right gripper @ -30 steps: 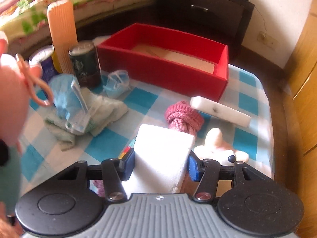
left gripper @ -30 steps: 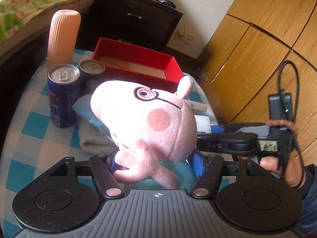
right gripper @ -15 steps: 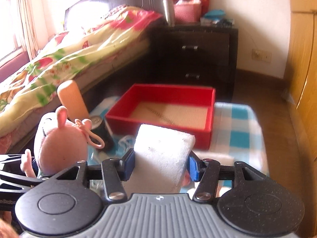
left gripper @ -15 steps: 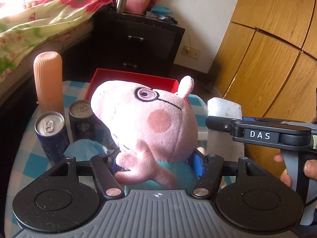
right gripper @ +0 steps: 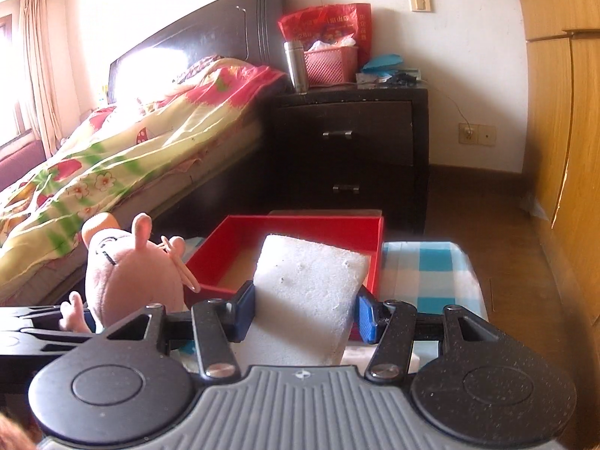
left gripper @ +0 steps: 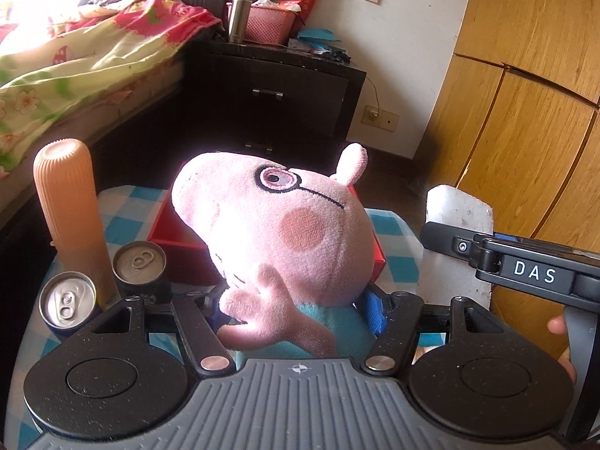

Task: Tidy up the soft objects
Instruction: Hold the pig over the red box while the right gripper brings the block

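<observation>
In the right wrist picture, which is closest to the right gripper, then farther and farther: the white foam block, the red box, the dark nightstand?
From the right gripper:
1. White foam block: clamped between its jaws, touching them.
2. Red box: just beyond the block, on the checked table.
3. Dark nightstand: farthest, past the table, against the wall beside the bed.

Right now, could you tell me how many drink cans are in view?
2. One can stands at the left edge of the table; the other can is just right of it, before the red box. The plush may hide more.
</observation>
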